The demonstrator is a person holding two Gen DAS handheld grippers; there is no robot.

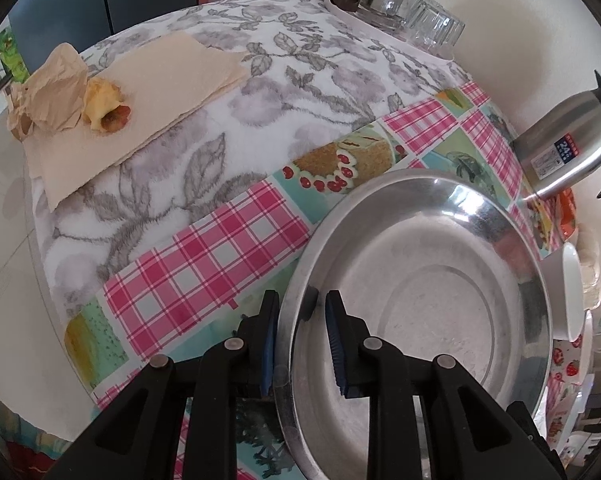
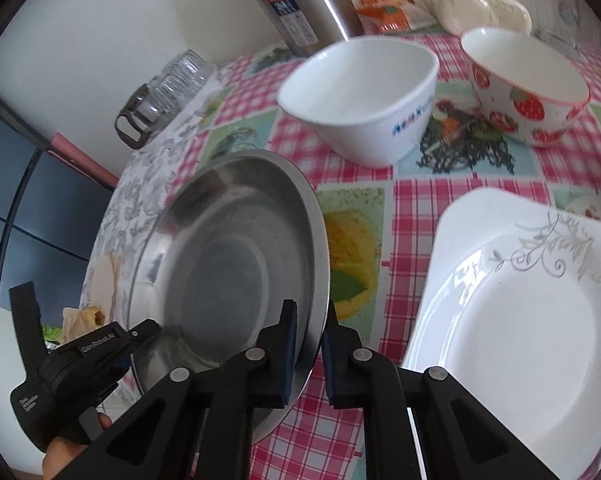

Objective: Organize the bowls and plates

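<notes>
A round steel plate (image 1: 440, 304) is held tilted above the checked tablecloth. My left gripper (image 1: 300, 312) straddles its left rim, one finger outside and one inside, closed on it. My right gripper (image 2: 310, 320) straddles the opposite rim of the same steel plate (image 2: 228, 256); the left gripper (image 2: 100, 344) also shows in the right wrist view at the plate's far side. A white square plate (image 2: 520, 320) with a grey flourish lies to the right. A plain white bowl (image 2: 360, 96) and a strawberry bowl (image 2: 528, 84) stand behind.
A steel thermos (image 1: 568, 148) stands at the wall, also in the right wrist view (image 2: 304, 0). Glass jars (image 1: 400, 8) lie on a white mat at the back. Folded paper (image 1: 140, 96) with a food scrap (image 1: 104, 108) lies on the floral cloth (image 1: 260, 92).
</notes>
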